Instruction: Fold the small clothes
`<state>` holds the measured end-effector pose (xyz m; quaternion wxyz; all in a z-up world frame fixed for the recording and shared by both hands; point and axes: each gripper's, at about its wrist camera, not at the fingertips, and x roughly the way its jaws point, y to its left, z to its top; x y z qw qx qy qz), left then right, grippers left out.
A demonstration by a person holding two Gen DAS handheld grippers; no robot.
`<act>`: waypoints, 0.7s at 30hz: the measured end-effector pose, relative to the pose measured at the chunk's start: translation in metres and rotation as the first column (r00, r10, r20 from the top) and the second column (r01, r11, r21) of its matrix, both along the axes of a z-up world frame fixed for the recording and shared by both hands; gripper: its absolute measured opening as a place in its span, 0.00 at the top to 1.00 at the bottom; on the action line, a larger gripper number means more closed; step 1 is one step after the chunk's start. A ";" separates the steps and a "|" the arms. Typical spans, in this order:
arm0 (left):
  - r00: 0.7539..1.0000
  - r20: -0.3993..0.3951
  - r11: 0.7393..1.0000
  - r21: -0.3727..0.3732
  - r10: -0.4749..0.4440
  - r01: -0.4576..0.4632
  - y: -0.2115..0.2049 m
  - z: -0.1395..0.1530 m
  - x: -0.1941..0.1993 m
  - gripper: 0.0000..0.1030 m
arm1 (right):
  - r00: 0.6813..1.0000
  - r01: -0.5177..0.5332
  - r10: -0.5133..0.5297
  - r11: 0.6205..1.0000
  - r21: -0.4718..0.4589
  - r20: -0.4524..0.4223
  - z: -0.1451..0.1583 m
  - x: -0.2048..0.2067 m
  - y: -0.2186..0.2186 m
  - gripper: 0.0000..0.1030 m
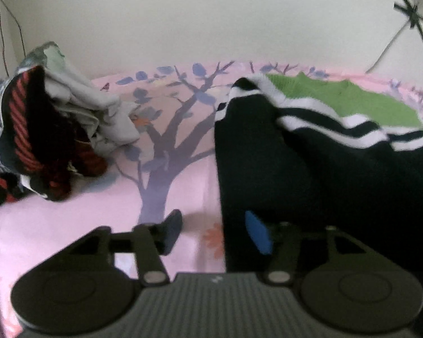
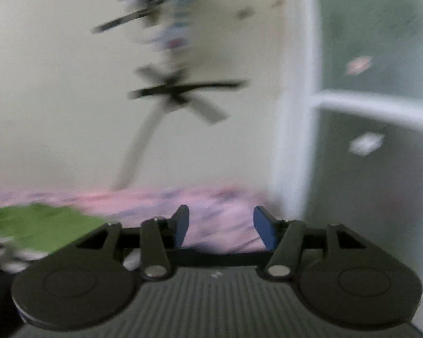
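Note:
A black garment with white stripes (image 1: 324, 169) lies spread on the pink bed sheet (image 1: 183, 191), partly over a green garment (image 1: 352, 98). My left gripper (image 1: 215, 231) is low over the black garment's left edge. Its jaws stand apart: the blue right pad (image 1: 258, 232) is above the black cloth and the left pad (image 1: 172, 231) above the bare sheet, and neither presses on the fabric. In the blurred right wrist view my right gripper (image 2: 222, 226) is open with nothing between its pads, pointing over the pink sheet (image 2: 211, 205). The green garment (image 2: 36, 225) shows at its lower left.
A heap of unfolded clothes (image 1: 42, 126), red-striped, grey and patterned, sits at the sheet's left by the wall. A cable taped to the wall (image 1: 411, 17) hangs at the far right. A white-framed frosted pane (image 2: 366, 112) stands right of the bed.

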<state>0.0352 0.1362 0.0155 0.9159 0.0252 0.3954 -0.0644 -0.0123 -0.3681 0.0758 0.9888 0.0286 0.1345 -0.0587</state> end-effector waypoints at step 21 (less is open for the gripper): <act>0.977 0.189 0.993 0.035 0.102 -0.111 0.036 0.072 -0.043 0.70 | 0.925 -0.359 0.363 0.932 0.048 -0.117 -0.052 -0.042 0.100 0.44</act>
